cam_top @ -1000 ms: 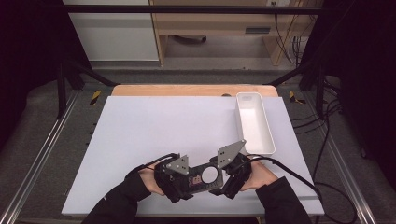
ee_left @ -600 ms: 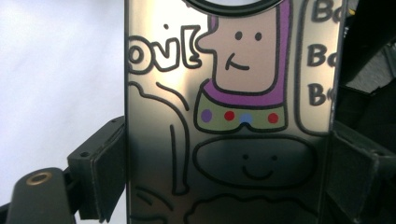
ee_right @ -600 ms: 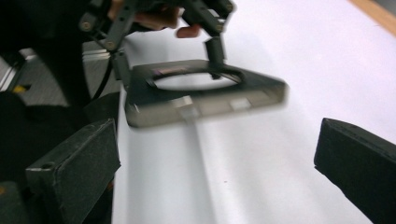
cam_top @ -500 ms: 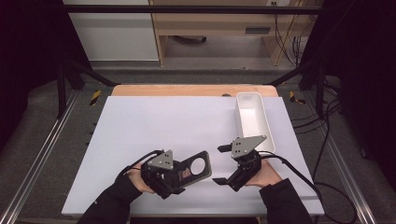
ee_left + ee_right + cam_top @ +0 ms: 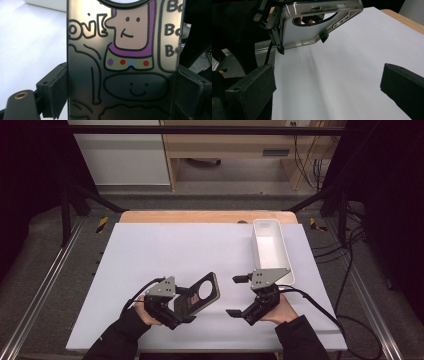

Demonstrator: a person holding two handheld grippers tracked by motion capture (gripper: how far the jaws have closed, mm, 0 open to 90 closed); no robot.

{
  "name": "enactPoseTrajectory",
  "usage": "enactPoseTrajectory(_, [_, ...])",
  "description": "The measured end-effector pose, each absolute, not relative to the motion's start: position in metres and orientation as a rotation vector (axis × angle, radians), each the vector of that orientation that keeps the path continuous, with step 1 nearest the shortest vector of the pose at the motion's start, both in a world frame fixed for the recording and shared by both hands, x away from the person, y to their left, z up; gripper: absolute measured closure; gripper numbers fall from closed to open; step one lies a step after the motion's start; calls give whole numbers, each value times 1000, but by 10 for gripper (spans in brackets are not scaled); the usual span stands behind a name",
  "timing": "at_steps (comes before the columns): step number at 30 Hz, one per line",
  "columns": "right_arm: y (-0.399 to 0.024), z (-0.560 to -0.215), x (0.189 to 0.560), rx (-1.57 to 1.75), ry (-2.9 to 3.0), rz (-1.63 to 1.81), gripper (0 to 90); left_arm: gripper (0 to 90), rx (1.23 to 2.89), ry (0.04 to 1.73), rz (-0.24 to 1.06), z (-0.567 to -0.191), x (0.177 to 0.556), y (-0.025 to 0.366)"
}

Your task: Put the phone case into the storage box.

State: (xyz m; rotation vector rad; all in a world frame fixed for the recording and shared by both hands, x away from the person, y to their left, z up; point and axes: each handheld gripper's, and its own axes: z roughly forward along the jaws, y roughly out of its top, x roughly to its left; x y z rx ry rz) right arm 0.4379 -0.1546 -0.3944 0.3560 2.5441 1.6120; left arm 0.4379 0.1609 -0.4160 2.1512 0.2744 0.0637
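From the high view I see my left tongs [image 5: 187, 312] near the front edge of the tabletop [image 5: 165, 250], clamped on a phone case [image 5: 200, 294]. The case stands tilted, its round camera hole toward the top, lifted just off the white sheet as far as I can judge from this angle. My right tongs [image 5: 237, 295] sit just beside it on the right, apart from the case, jaws spread wide with nothing between them. A white tray [image 5: 270, 251] lies farther back on the right side, well apart from the case.

In the left gripper view the case [image 5: 125, 62] stands upright between the two black pads [image 5: 58, 92], which press on its long edges. Its glossy face shows cartoon drawings: a figure with a purple hood, coloured dots, a smiling blob and some letters.

In the right gripper view my own jaws stand far apart over the bare white tabletop [image 5: 352, 75]. Above them I see the case [image 5: 317, 22] from its plain inner side, held in the left tongs [image 5: 299, 41] over the sheet.
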Motion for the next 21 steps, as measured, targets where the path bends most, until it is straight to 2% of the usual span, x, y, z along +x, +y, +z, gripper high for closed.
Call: enactPoseTrajectory(21, [-146,-402,435,330,2567,1700,1,117,2123,182,6,-416,436,131])
